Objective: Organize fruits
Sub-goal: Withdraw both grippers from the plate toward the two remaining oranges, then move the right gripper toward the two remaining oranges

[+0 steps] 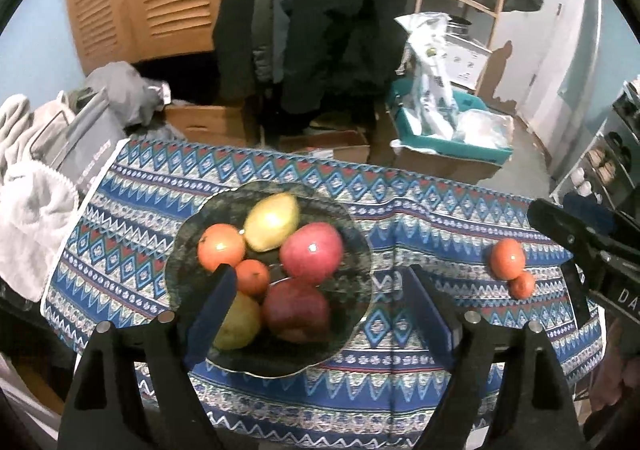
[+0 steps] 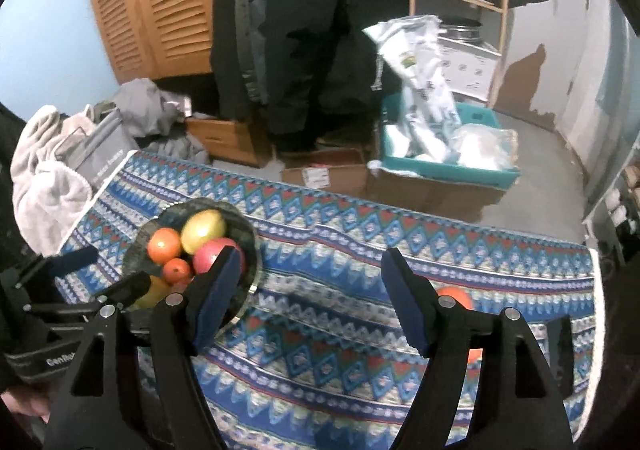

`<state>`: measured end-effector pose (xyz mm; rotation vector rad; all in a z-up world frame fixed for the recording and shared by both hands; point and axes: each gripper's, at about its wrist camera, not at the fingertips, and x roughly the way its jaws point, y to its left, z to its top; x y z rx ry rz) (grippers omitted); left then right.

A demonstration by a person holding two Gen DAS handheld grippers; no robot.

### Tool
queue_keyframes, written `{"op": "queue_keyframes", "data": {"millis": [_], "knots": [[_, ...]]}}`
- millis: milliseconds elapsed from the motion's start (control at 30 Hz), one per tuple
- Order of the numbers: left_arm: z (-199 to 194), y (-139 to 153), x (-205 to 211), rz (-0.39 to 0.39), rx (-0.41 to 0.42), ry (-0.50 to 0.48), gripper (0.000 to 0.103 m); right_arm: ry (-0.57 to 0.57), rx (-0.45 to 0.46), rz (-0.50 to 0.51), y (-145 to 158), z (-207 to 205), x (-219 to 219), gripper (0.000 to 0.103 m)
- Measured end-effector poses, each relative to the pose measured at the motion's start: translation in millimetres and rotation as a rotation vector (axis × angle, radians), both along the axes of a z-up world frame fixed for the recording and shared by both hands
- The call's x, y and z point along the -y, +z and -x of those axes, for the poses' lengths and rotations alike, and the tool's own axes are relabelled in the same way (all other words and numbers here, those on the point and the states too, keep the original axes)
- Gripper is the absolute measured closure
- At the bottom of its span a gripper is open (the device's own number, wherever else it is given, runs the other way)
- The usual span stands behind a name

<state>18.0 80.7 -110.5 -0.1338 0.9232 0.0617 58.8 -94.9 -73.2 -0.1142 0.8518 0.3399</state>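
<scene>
Bare patterned tablecloth (image 1: 420, 218) between the crowded fruit bowl (image 1: 188, 250) and two loose oranges (image 1: 508, 258) near its right edge

Both tools (image 1: 320, 290) (image 2: 310, 274) wide apart, empty.

Orange (image 2: 454, 296) half hidden behind right gripper (image 2: 316, 290)

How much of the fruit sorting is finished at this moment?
Mostly done: six fruits already lie in the dark glass bowl, among them two red apples and a yellow pear. In hand: nothing; left gripper and right gripper are both open. Left: a large orange and a small orange touching on the tablecloth.
</scene>
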Motion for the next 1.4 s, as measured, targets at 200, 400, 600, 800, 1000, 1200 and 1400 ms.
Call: {"op": "queue_keyframes", "data": {"millis": [200, 400, 600, 800, 1000, 1200, 1400], "knots": [[0.7, 9.3, 23.3, -0.006, 0.019, -0.042, 0.017, -0.039, 0.021, 0.025, 3.3, 9.9, 30.3, 0.029], [-0.4, 15.4, 50.3, -0.029, 0.03, -0.09, 0.017, -0.083, 0.045, 0.057, 6.6, 18.5, 58.5, 0.029], [-2.0, 16.0, 76.0, -0.045, 0.038, -0.139, 0.017, -0.129, 0.046, 0.055, 7.8, 25.1, 86.9, 0.029], [-8.7, 9.0, 102.0, -0.047, 0.022, -0.19, 0.017, -0.183, 0.04, 0.049, 2.5, 26.9, 118.8, 0.029], [-16.2, -1.1, 125.5, -0.052, 0.004, -0.231, 0.017, -0.242, 0.003, 0.044, -13.5, 25.1, 150.1, 0.029], [-25.9, -18.3, 143.0, -0.058, -0.018, -0.27, 0.017, -0.273, -0.041, 0.061, -36.5, 18.0, 168.4, 0.029], [-42.4, -49.8, 148.4, -0.046, -0.084, -0.264, 0.017, -0.267, -0.112, 0.052, -70.7, 2.4, 174.1, 0.029]]}}
